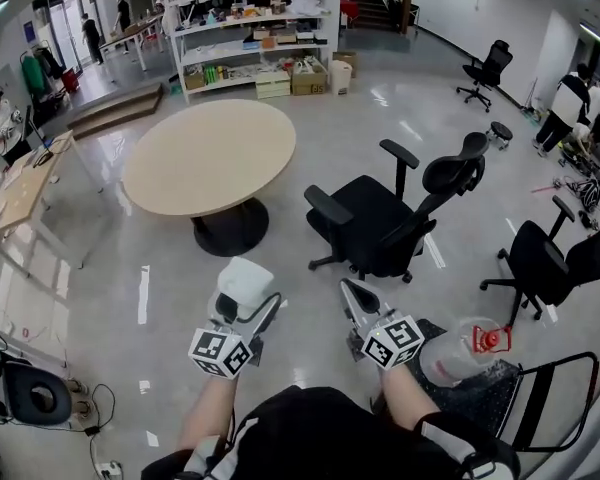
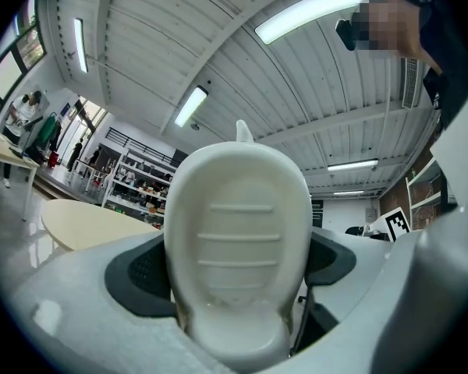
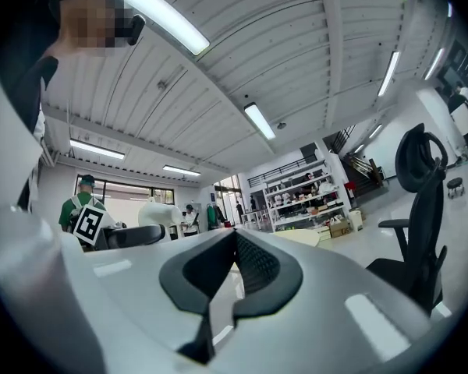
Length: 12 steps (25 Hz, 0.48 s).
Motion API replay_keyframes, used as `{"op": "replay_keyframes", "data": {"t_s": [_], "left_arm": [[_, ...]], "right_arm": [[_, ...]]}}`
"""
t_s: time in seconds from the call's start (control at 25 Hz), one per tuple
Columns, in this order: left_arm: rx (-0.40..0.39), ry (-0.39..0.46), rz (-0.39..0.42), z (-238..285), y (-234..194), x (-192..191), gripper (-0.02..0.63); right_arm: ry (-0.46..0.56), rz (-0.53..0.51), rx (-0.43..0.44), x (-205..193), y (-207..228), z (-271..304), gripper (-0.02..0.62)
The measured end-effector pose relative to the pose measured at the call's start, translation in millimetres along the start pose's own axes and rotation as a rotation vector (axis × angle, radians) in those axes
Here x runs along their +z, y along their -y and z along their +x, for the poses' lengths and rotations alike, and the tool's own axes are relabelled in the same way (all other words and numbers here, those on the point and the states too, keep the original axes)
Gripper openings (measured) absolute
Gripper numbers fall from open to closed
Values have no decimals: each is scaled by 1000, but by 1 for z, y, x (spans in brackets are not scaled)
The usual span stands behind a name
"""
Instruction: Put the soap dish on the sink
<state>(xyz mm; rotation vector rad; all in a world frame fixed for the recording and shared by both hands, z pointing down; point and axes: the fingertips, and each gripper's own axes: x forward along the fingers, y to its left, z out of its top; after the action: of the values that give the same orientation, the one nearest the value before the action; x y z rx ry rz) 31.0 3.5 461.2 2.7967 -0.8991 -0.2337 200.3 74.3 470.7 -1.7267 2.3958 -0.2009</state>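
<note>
Left gripper (image 1: 248, 313) clamps the soap dish (image 1: 245, 280), right gripper (image 1: 354, 298) closed and empty; I'd hold it level, no sink in sight.

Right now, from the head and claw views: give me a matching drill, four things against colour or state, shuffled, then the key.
1. soap dish
2. right claw
3. round table
4. office chair next to the table

A. black all over, has armrests
B. shut, nothing in it
C. white, gripped in the left claw
D. beige top on a dark pedestal

Pairs: 1-C, 2-B, 3-D, 4-A
</note>
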Motion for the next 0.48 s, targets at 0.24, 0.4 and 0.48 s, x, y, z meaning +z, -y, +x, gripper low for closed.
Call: {"op": "replay_keyframes", "data": {"t_s": [0.24, 0.4, 0.48], "left_arm": [[68, 1, -12, -7, -7, -5, 469], [112, -27, -15, -14, -14, -15, 469], [138, -30, -16, -16, -22, -15, 469]], "right_arm": [[-17, 10, 54, -6, 4, 9, 6], [-46, 46, 55, -19, 15, 15, 6], [-58, 59, 66, -23, 16, 24, 6]]}}
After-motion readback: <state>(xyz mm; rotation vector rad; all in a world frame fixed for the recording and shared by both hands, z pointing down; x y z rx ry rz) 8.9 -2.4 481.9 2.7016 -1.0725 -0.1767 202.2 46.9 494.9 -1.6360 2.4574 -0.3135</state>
